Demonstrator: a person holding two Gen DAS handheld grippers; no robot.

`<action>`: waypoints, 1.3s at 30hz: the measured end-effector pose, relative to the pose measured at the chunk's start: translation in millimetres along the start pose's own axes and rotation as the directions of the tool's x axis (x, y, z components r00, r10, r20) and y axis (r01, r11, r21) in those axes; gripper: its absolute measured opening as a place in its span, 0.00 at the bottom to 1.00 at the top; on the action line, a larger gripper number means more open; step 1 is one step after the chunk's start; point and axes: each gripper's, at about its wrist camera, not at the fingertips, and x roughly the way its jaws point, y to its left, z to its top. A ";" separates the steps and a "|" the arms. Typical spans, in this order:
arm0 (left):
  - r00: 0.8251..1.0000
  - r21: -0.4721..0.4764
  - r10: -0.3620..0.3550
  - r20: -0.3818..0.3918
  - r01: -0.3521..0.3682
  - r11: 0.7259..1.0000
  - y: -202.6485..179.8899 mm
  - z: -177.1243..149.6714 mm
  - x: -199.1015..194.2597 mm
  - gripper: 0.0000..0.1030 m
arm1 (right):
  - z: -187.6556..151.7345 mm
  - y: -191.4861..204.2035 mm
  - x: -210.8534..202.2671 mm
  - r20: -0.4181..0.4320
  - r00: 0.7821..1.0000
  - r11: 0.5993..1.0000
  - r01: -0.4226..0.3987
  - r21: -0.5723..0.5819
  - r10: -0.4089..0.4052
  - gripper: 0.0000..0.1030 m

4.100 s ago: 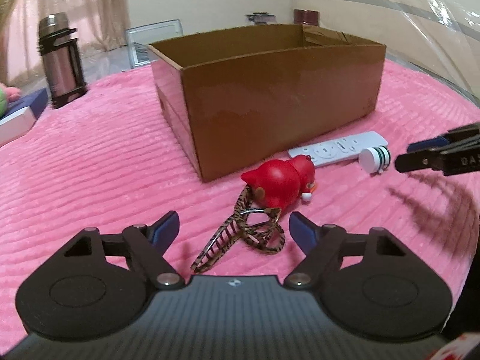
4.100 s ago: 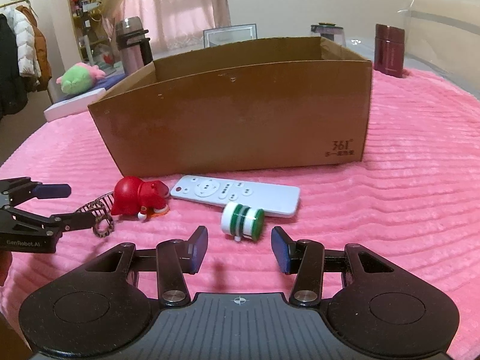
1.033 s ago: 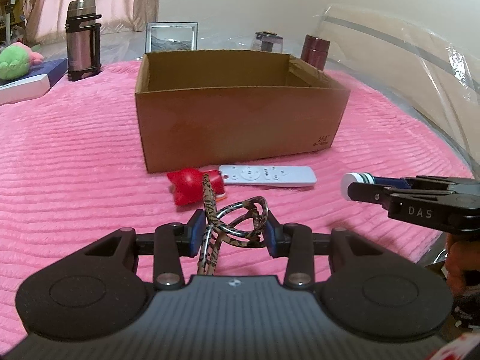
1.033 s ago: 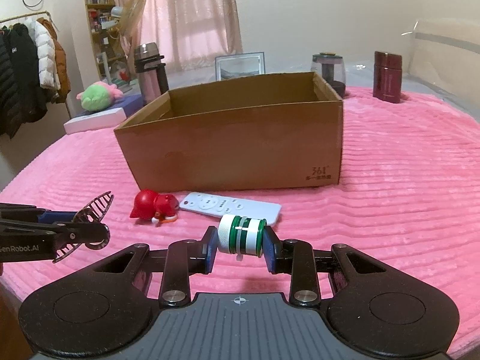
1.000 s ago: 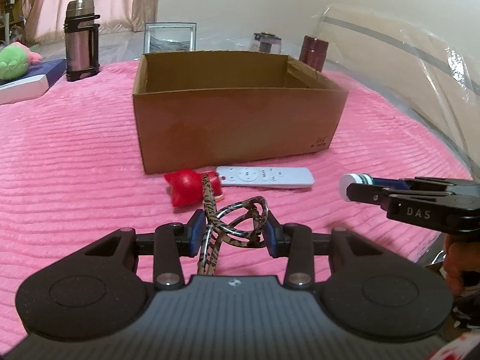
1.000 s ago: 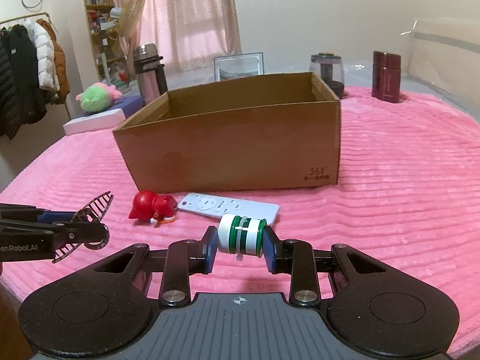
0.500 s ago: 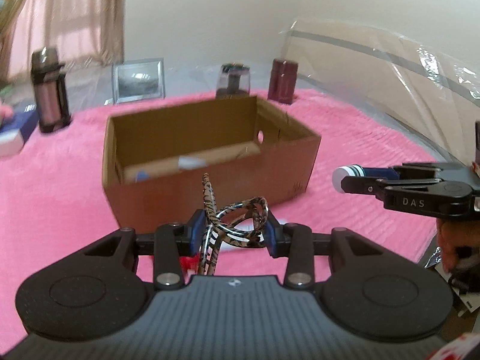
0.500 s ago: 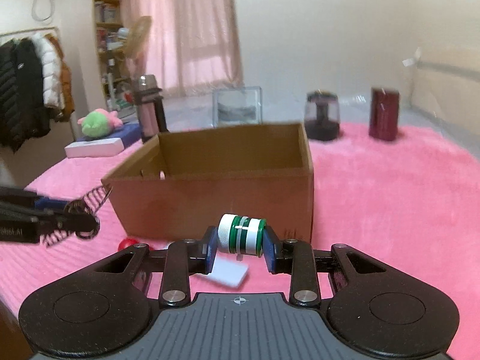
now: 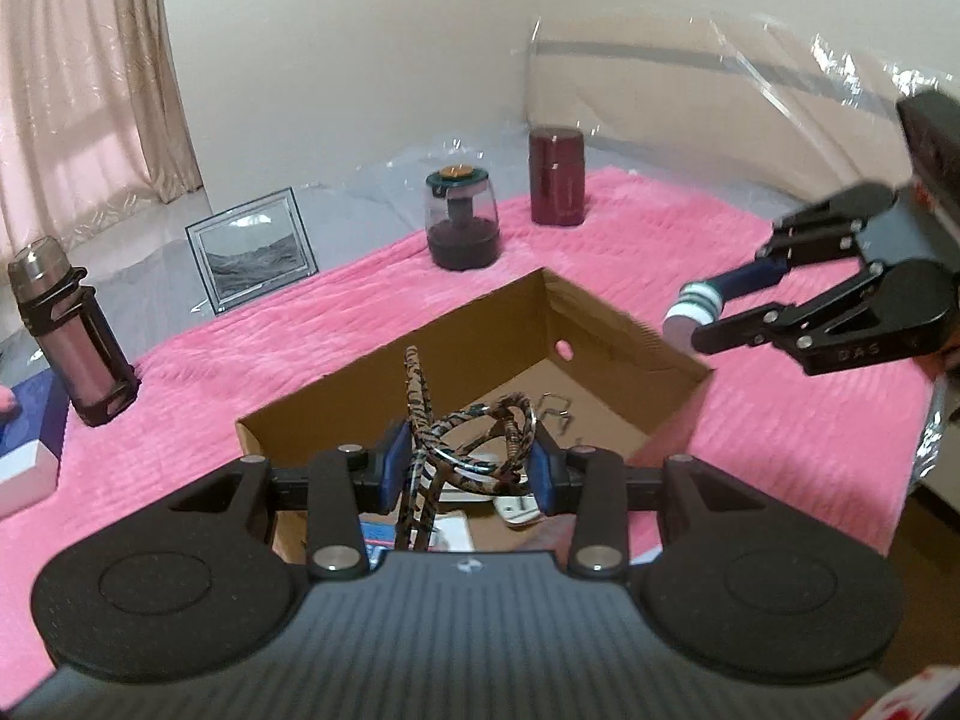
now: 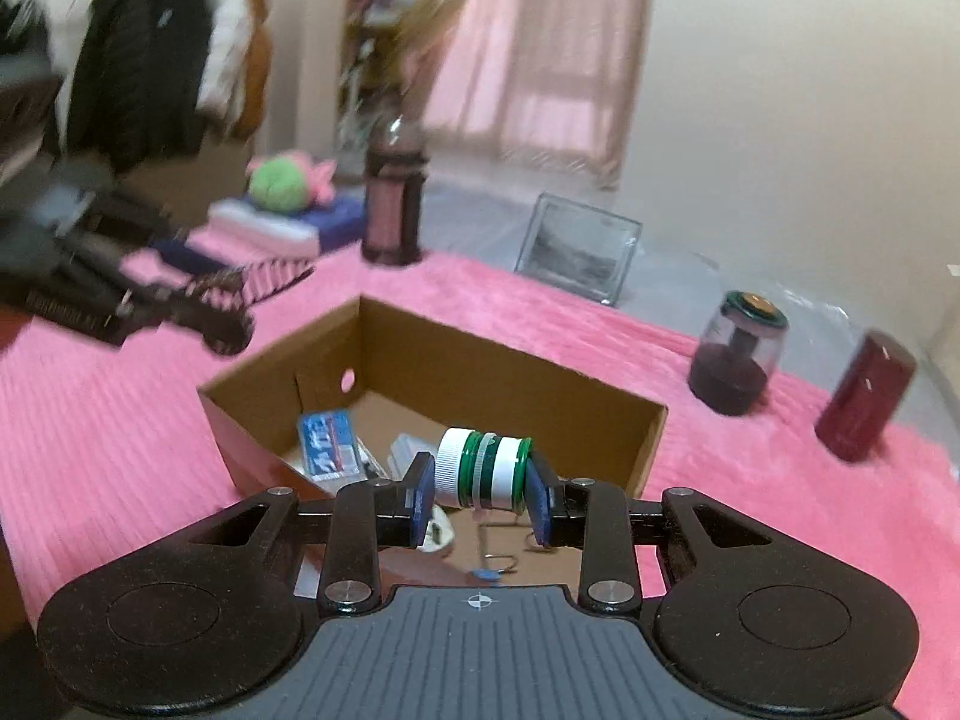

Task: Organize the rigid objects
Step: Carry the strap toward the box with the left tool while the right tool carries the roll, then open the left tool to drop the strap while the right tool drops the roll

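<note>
My left gripper (image 9: 465, 468) is shut on a leopard-print hair claw clip (image 9: 474, 450) and holds it above the open cardboard box (image 9: 606, 312). My right gripper (image 10: 480, 495) is shut on a green-and-white striped jar (image 10: 483, 468), held over the box's (image 10: 528, 372) near side. The right gripper (image 9: 714, 315) with the jar (image 9: 693, 306) shows at the right of the left wrist view, above the box's right corner. The left gripper (image 10: 222, 324) with the clip (image 10: 264, 279) shows blurred at the left of the right wrist view. Inside the box lie a blue-and-white packet (image 10: 327, 438), metal hooks (image 10: 498, 561) and white items.
On the pink blanket (image 9: 780, 420) beyond the box stand a dark glass jar (image 9: 462, 228), a maroon canister (image 9: 557, 177), a framed picture (image 9: 252, 255) and a steel thermos (image 9: 66, 330). A green plush (image 10: 282, 180) lies on a book at the far left.
Both grippers have risen and moved forward over the box, looking down into it. The clip and the jar stay gripped. The red toy and the remote have dropped out of view.
</note>
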 end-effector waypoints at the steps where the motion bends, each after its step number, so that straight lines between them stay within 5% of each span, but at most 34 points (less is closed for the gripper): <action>1: 1.000 0.008 -0.001 -0.017 0.001 1.000 4.1 4.0 7.4 0.34 | 3.5 -1.5 3.2 -0.006 1.000 1.000 -0.002 -0.024 0.002 0.28; 17: 0.975 0.089 -0.027 -0.223 0.048 0.995 30.3 9.1 99.4 0.34 | 28.0 -5.4 95.9 -0.229 0.973 0.961 -0.098 -0.258 0.037 0.28; 30: 0.934 0.004 0.010 -0.356 -0.008 1.000 55.6 -9.5 181.8 0.34 | 15.1 -13.4 172.9 -0.361 0.932 0.971 -0.125 -0.205 0.044 0.28; 39: 0.926 -0.024 0.012 -0.377 -0.023 0.999 62.9 -12.6 213.5 0.34 | 12.6 -26.7 214.5 -0.413 0.910 0.987 -0.096 -0.132 0.033 0.28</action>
